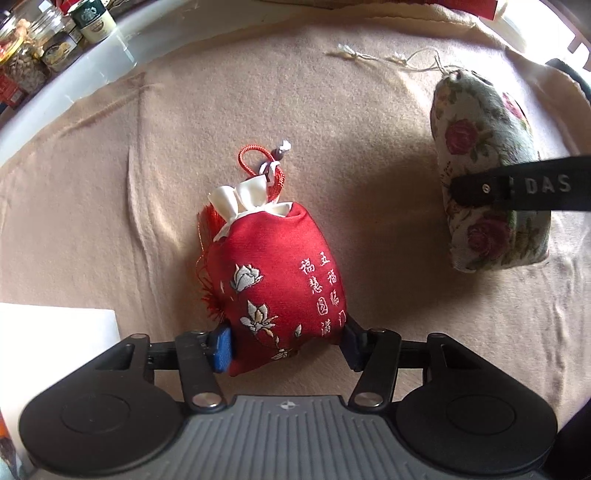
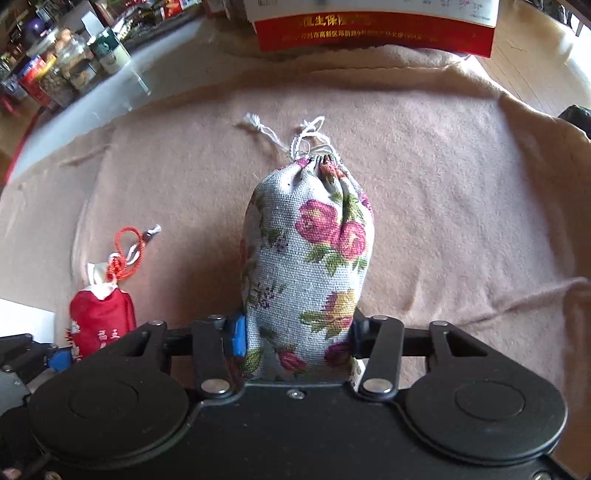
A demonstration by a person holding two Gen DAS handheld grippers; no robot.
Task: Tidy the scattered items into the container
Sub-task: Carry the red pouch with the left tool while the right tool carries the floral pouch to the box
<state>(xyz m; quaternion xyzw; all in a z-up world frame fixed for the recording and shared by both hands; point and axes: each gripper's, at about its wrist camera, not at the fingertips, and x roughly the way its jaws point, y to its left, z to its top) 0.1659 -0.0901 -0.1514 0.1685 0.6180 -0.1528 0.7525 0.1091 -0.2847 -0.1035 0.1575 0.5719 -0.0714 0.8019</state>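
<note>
A red embroidered pouch (image 1: 280,280) with a white neck and red cord sits between the blue pads of my left gripper (image 1: 286,349), which is shut on its lower end. It also shows at the left of the right wrist view (image 2: 101,319). A floral drawstring bag (image 2: 308,269) with roses sits between the pads of my right gripper (image 2: 297,341), which is shut on its base. The same bag shows at the right of the left wrist view (image 1: 487,173), with a black finger of the right gripper across it. Both lie over a pink cloth (image 1: 184,166).
A red and white box (image 2: 373,29) stands at the far edge of the cloth. Jars and tins (image 2: 70,70) line the far left beside a white surface (image 1: 92,74). A white sheet or container corner (image 1: 55,343) lies at my left.
</note>
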